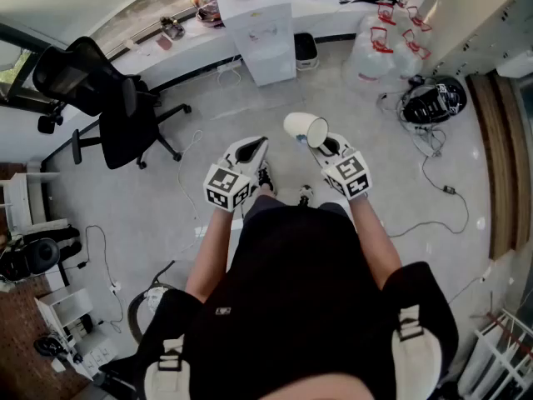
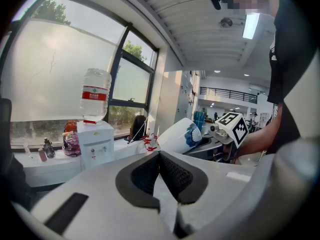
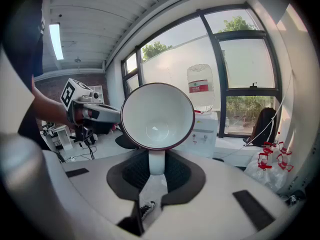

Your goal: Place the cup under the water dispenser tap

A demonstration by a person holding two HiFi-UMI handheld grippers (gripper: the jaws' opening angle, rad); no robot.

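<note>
Our right gripper (image 3: pixel 156 174) clamps narrowly on the handle of the white cup (image 3: pixel 157 115), while our left gripper (image 2: pixel 161 174) is closed and empty. We judge the pickup done and the carry unfinished: the cup hangs well short of the water dispenser (image 1: pixel 265 27), not yet under its tap

A white ceramic cup (image 1: pixel 305 129), its mouth tipped back toward the person, sits in the jaws of the right gripper (image 1: pixel 323 144), well short of the white box-shaped water dispenser (image 1: pixel 265 32). The left gripper (image 1: pixel 252 148) hangs beside it. A black office chair (image 1: pixel 108 107) stands left of the dispenser.
</note>
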